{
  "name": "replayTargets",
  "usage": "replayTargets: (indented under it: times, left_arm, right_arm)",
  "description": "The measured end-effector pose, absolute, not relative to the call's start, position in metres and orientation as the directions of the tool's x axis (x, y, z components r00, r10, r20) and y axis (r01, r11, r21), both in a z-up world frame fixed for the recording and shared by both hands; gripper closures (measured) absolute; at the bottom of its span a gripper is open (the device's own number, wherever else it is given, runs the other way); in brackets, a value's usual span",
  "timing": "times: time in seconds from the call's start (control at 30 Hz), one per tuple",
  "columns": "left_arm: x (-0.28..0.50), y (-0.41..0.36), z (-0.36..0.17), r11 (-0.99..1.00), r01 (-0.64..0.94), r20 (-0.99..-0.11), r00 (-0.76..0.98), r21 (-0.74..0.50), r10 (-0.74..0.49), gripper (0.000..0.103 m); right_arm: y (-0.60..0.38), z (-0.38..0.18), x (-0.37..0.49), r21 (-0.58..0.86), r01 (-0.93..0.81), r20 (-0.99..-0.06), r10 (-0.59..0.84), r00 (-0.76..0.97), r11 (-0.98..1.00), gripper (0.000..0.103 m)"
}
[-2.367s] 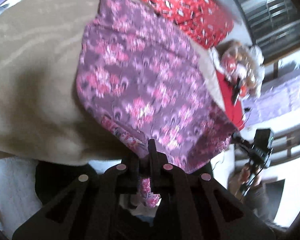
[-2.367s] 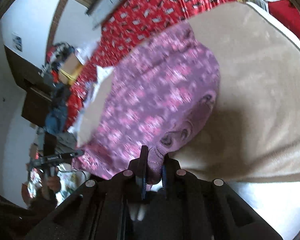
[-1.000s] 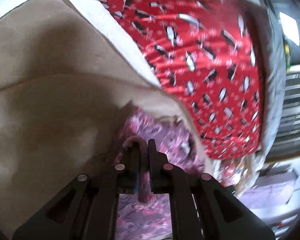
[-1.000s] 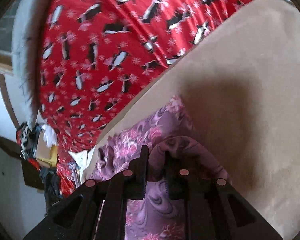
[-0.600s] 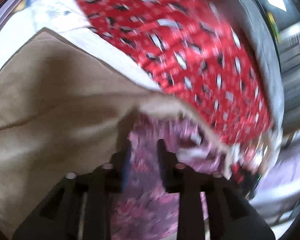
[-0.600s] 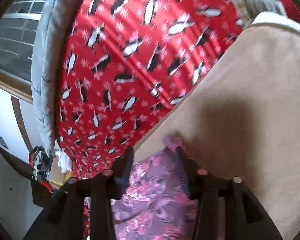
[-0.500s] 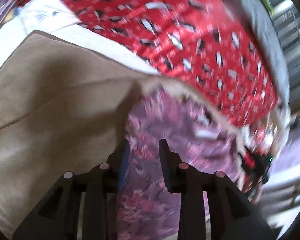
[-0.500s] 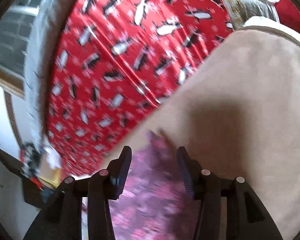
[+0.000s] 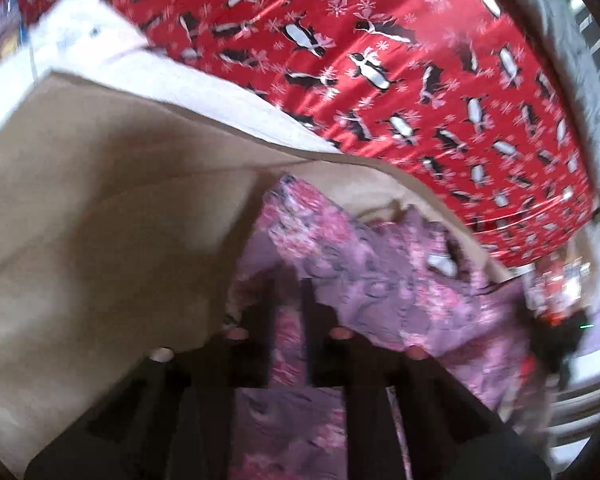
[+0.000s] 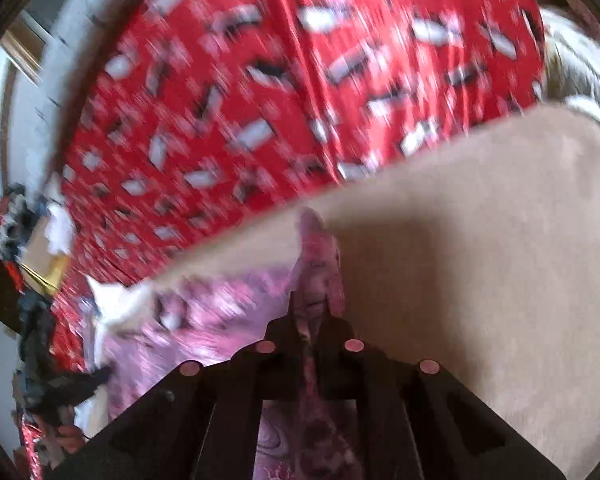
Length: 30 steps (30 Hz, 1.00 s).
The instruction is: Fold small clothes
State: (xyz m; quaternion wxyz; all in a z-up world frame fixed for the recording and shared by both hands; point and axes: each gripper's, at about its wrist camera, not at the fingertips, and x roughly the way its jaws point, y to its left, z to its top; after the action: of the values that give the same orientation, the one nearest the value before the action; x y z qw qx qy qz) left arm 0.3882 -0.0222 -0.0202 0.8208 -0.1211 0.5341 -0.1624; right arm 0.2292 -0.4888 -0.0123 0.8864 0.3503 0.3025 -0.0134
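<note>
Close under both cameras, the left gripper [image 9: 286, 300] and the right gripper [image 10: 310, 312] each look clenched on a fold of the purple floral garment [image 9: 380, 280], apparently to align its corners on the beige blanket [image 10: 480, 240], the red penguin-print cover [image 9: 400, 60] lying beyond its far edge.

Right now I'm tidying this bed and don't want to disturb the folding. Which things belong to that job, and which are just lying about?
Part of the job:
- purple floral garment
- left tool, closed on it
- right tool, closed on it
- beige blanket beneath it

Just lying about:
- red penguin-print cover
- white paper
- cluttered pile, too blurred to identify
</note>
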Motion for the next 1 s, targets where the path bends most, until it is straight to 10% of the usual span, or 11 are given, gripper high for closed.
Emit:
replayTargets:
  times: [0.1,0.23,0.47,0.53,0.63,0.7,0.87,1.0]
  left_arm:
    - [0.393,-0.022,-0.031,0.952,0.099,-0.872,0.384,-0.288,-0.304,0.103]
    - [0.395,-0.011,-0.032,0.942,0.043,-0.864,0.386,-0.333,-0.324,0.103]
    - [0.331,-0.024,0.018,0.928,0.072,-0.799,0.488,-0.364,-0.352,0.099]
    - [0.311,-0.035,0.013,0.925,0.062,-0.794,0.494,-0.375,-0.355,0.095]
    - [0.296,-0.058,-0.007,0.950,0.080,-0.836,0.455,-0.303,-0.305,0.095]
    - [0.292,-0.070,-0.020,0.969,0.099,-0.857,0.453,-0.227,-0.246,0.095]
    - [0.294,-0.080,-0.015,0.979,0.145,-0.857,0.478,-0.140,-0.193,0.095]
    - [0.291,-0.081,-0.003,0.981,0.150,-0.858,0.482,-0.122,-0.180,0.095]
  right_arm:
    - [-0.506,-0.008,0.217,0.686,0.213,-0.426,0.146,0.893,0.696,0.099]
    - [-0.511,-0.056,0.239,0.615,0.393,-0.658,0.170,0.734,0.683,0.095]
    - [-0.509,-0.048,0.166,0.764,0.315,-0.492,0.195,0.848,0.563,0.054]
    - [-0.504,-0.061,0.149,0.781,0.315,-0.500,0.238,0.832,0.540,0.054]
    - [-0.488,-0.064,0.139,0.775,0.257,-0.495,0.301,0.815,0.577,0.091]
    - [-0.480,-0.047,0.128,0.722,0.226,-0.485,0.245,0.840,0.654,0.097]
    - [-0.480,-0.063,0.134,0.579,0.360,-0.670,0.176,0.721,0.731,0.093]
    - [-0.477,-0.040,0.112,0.644,0.313,-0.567,0.161,0.808,0.699,0.064]
